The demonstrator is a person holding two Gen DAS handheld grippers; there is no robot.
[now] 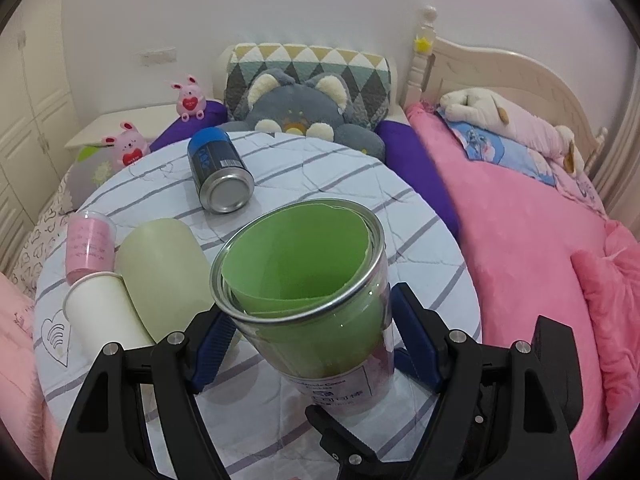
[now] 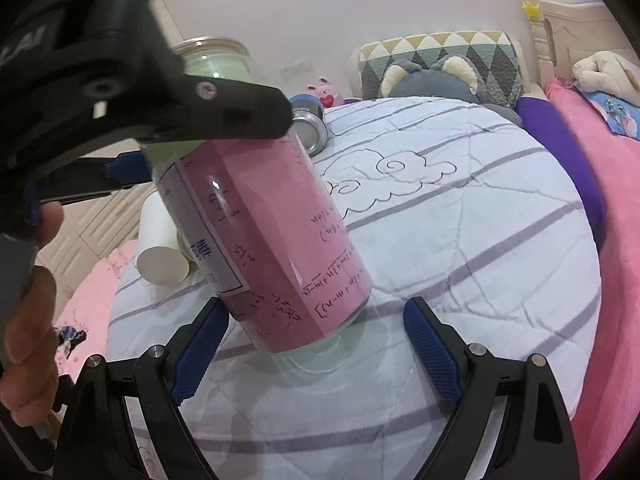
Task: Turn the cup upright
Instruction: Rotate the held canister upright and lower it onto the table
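The left hand-held gripper (image 1: pixel 310 344) is clamped on the clear cup (image 1: pixel 308 280), which has a metal rim and green and pink paper lining. It is tilted, mouth up, base touching the bed (image 2: pixel 460 240). The right hand-held gripper (image 2: pixel 312 350) stands apart around its base.

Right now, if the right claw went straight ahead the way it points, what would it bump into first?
Probably the clear jar with pink paper inside. It sits tilted between the right claw's open fingers, held by the left claw. Its base looks closest, though depth is hard to judge.
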